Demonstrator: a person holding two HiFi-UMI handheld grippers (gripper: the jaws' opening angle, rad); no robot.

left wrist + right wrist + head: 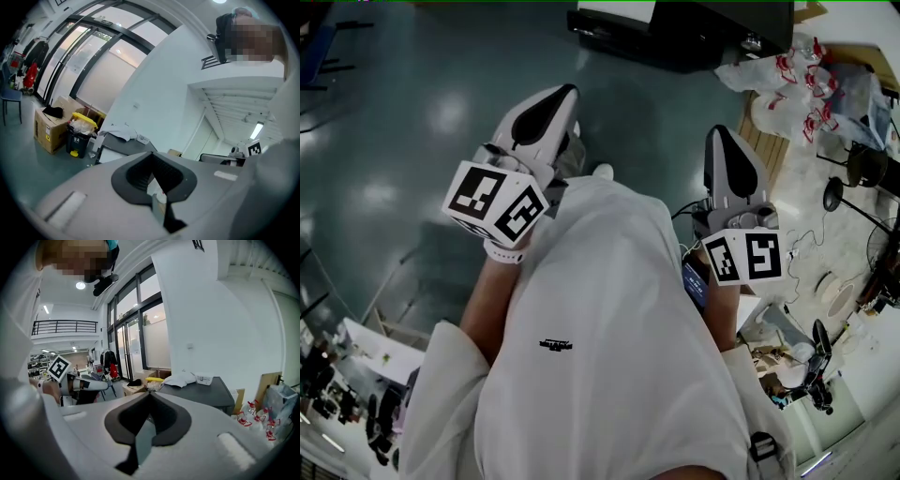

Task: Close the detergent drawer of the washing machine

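Jaws clenched empty, the left gripper (pixel 565 94) and right gripper (pixel 718 133) point over the floor (pixel 412 141) toward a dark desk (pixel 694 37) at 12 o'clock, bags (pixel 759 73) at 2; no view shows the detergent drawer.

The left gripper (pixel 565 96) and right gripper (pixel 719 133) point forward on either side of the person's torso (pixel 609 356), fingers (pixel 124 420) pressed together, empty.
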